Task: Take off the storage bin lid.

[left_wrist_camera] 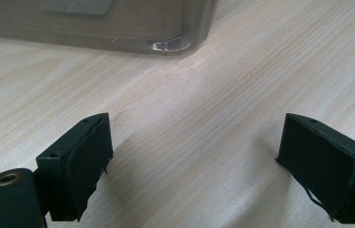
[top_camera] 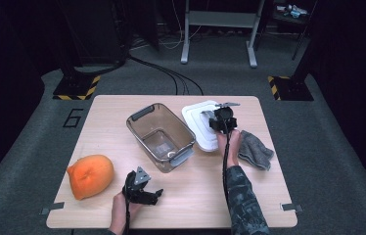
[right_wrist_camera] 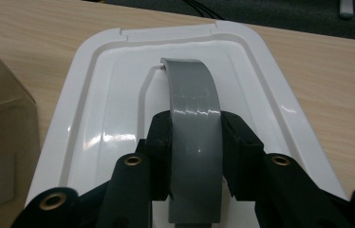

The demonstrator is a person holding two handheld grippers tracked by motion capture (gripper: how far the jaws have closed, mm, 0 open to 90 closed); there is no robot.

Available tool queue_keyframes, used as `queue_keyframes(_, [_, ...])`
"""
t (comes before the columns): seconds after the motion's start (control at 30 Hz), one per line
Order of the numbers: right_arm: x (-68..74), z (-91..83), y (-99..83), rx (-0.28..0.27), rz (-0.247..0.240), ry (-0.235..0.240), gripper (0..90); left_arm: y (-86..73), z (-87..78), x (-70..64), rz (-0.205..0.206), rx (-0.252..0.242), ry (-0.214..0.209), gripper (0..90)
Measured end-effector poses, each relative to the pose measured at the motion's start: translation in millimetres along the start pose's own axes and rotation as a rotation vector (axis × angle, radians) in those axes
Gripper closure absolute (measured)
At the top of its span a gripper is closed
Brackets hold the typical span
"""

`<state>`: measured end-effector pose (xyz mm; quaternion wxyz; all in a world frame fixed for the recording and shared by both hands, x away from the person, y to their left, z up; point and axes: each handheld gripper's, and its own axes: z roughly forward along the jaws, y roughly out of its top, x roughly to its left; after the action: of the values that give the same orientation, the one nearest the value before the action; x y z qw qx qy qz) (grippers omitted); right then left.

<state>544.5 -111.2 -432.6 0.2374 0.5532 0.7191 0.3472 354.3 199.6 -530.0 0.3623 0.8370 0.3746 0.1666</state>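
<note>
**Right tongs pinch the lid's grey handle; left tongs rest spread on the bench**

The right tongs (top_camera: pixel 221 113) are pressed onto the grey handle (right_wrist_camera: pixel 194 137) of the white lid (right_wrist_camera: pixel 104 128), one jaw against each side of the arched strap. The lid lies flat on the bench (top_camera: pixel 191 196) directly under these tongs, as far as the high view shows (whether its near edge has lifted a little is hard to tell). In the right gripper view the handle rises between the jaws and curves away ahead of them, and the lid's rim spreads out to both sides.

Just to the left of the right tongs, in the high view, stands the clear container (top_camera: pixel 160 135), open at the top, with grey latches at its ends; the lid's edge sits close beside its wall. A grey cloth (top_camera: pixel 254 150) lies crumpled behind the right tongs, next to the person's hand.

The left tongs (top_camera: pixel 148 195) sit low over the bench with the jaws spread wide and bare wood between them. Ahead of them, in the left gripper view, a lower corner of the clear container (left_wrist_camera: pixel 166 28) stands near but apart. To the left of these tongs lies an orange pumpkin-like thing (top_camera: pixel 90 176), a little way off.
</note>
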Motion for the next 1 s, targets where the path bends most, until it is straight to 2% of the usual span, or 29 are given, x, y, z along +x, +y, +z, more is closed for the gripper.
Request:
queue_keyframes(0.07, [1.6, 3.2, -2.5, 0.005, 0.013, 0.0, 66.5, 0.1, -0.3, 0.1, 0.001, 0.003, -0.001, 10.5])
queue_keyframes(0.53, [8.8, 22.1, -13.7, 0.017, 0.028, -0.013, 66.5, 0.0, -0.3, 0.1, 0.007, 0.003, 0.003, 10.5])
queue_keyframes(1.0, [3.5, 37.5, -25.7, 0.048, 0.04, -0.035, 66.4, 0.1, -0.1, -0.1, -0.002, 0.001, -0.001, 10.5])
